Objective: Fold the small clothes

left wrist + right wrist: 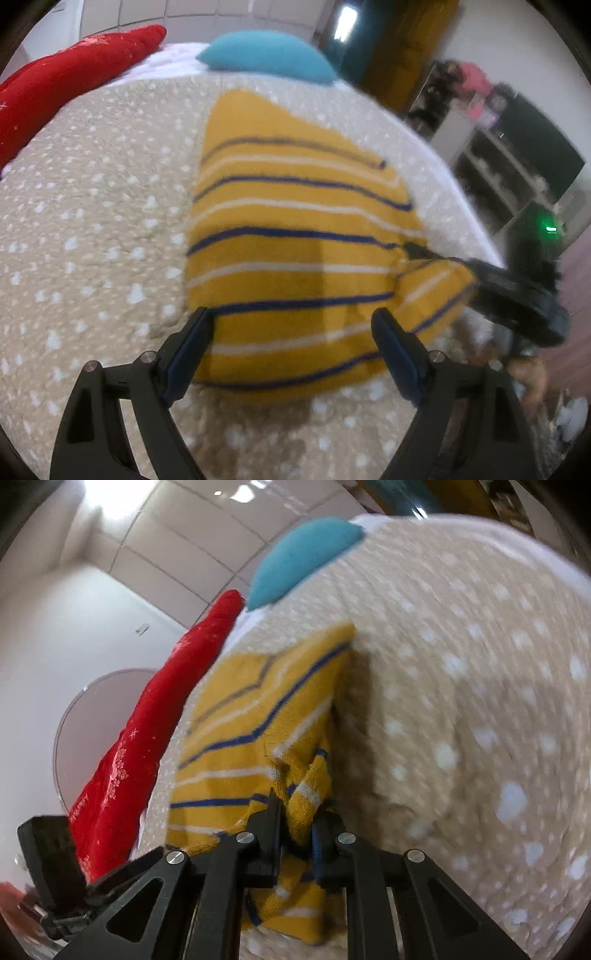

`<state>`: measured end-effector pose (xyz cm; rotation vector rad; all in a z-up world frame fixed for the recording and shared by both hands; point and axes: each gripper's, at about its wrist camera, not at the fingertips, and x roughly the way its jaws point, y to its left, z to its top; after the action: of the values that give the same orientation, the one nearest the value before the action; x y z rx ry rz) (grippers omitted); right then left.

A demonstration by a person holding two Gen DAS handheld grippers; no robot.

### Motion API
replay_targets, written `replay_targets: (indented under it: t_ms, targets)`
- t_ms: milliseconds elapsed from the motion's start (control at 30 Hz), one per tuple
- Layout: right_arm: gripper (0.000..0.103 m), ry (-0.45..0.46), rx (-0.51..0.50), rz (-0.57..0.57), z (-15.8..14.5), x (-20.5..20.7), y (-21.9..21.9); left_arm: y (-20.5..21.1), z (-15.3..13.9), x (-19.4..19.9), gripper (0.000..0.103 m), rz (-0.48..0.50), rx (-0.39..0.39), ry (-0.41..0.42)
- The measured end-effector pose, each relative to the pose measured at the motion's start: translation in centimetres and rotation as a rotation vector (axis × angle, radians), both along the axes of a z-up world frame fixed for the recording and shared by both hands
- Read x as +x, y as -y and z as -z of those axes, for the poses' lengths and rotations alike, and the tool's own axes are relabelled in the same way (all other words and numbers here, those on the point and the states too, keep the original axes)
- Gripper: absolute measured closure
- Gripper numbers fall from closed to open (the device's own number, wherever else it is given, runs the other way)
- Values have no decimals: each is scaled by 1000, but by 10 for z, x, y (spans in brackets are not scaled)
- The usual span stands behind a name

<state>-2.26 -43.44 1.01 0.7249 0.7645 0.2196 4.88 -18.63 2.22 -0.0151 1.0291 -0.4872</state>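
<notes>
A: One striped sweater (pixel 295 236), mustard with blue and white bands, lies flat on the spotted beige blanket (pixel 92 229). Two cushions sit at the far end of the bed: one red (pixel 70 81), one teal (pixel 266 55).

B: And two grippers?

A: Yes. The left gripper (pixel 291 332) hangs over the sweater's near hem, its jaws spread wide with nothing between them. The right gripper (pixel 295 812) has its jaws drawn narrow, pinching a bunched fold of the knit at the sweater's right side.

B: Is that the sleeve?

A: From the left wrist view it looks like a sleeve or corner, lifted and doubled over toward the body. The blur keeps me from being certain which.

B: How much room is there around the sweater?

A: Bare blanket stretches broadly on its left and in a strip in front. On its right the bed's edge is near, with shelving (pixel 498 162) beyond. The red cushion runs along the left edge, well apart from the sweater.
</notes>
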Motion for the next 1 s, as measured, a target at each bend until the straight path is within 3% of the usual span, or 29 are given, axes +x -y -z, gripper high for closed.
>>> replay_targets:
  t_ms: [33,67,100,167,233,300,367,467,600,700,833,900,1000]
  targets:
    - [78,-6,5,7,3,-2,2,5,8,2,16,-12,39,-11]
    - [57,-20,-11,27,3,-4,7,8,18,7,13,-25,82,-20]
    - [50,-21,-24,43,0,-7,10,8,23,9,10,-28,89,-15]
    - [50,14,-46,75,-16,-16,19,6,23,8,9,-27,89,-1]
    - [56,54,-86,109,-34,-24,24,6,23,8,9,-25,90,-6]
    - [81,115,-99,92,-54,-30,22,2,21,8,9,-27,85,-17]
    - [86,150,-115,43,-66,-32,9,-3,20,3,9,-32,75,-23]
    - [87,140,-141,-76,-62,-28,-20,-9,14,-8,9,-37,51,-38]
    - [91,3,-256,-107,-22,-29,-36,-27,4,-15,9,-52,-13,-57]
    - [93,-4,-212,-98,-5,-38,-26,-31,-4,-4,9,-69,-8,-25]
    - [90,7,-250,-95,-25,-37,-21,-25,-18,23,9,-84,-24,26]
    - [90,47,-246,-62,-45,-33,-12,-17,-18,40,9,-88,6,36]
    - [90,87,-269,-18,-66,-13,-5,-4,7,67,8,-69,85,-64]
